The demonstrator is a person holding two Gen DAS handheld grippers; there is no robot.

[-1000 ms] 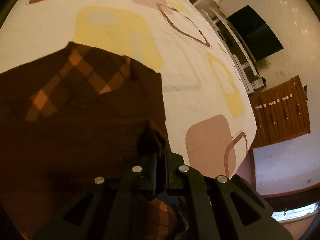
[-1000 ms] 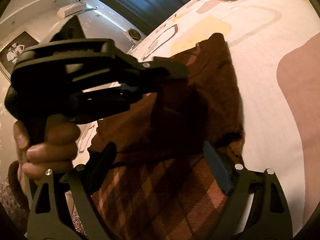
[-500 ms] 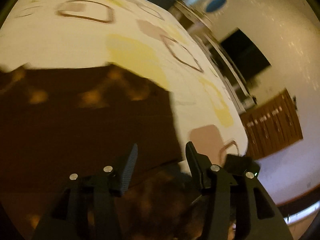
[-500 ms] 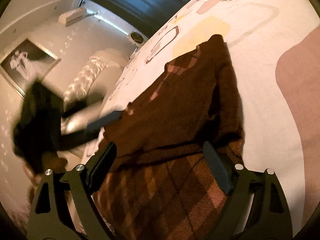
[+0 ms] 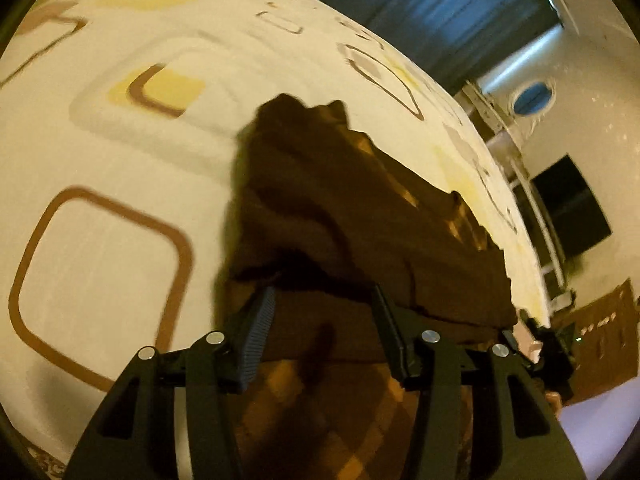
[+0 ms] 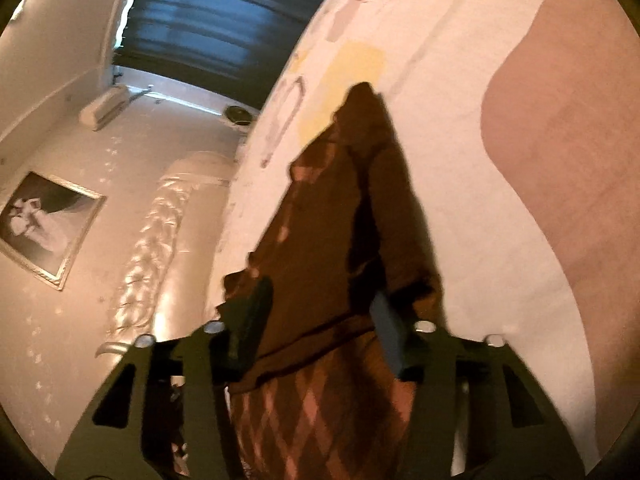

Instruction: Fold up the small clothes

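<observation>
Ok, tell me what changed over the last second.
The left gripper let go of the brown argyle garment's folded edge, opened and swung to its near end. The right gripper's jaws have just been closing over the garment's near edge. The garment stays folded on the patterned bedsheet.

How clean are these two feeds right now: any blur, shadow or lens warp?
Left wrist: warm dim light, motion smear on the bedspread, dark shadow across the garment. Right wrist: softer blur, garment dark, curtain streaked. Both bend heavily at the rim.
</observation>
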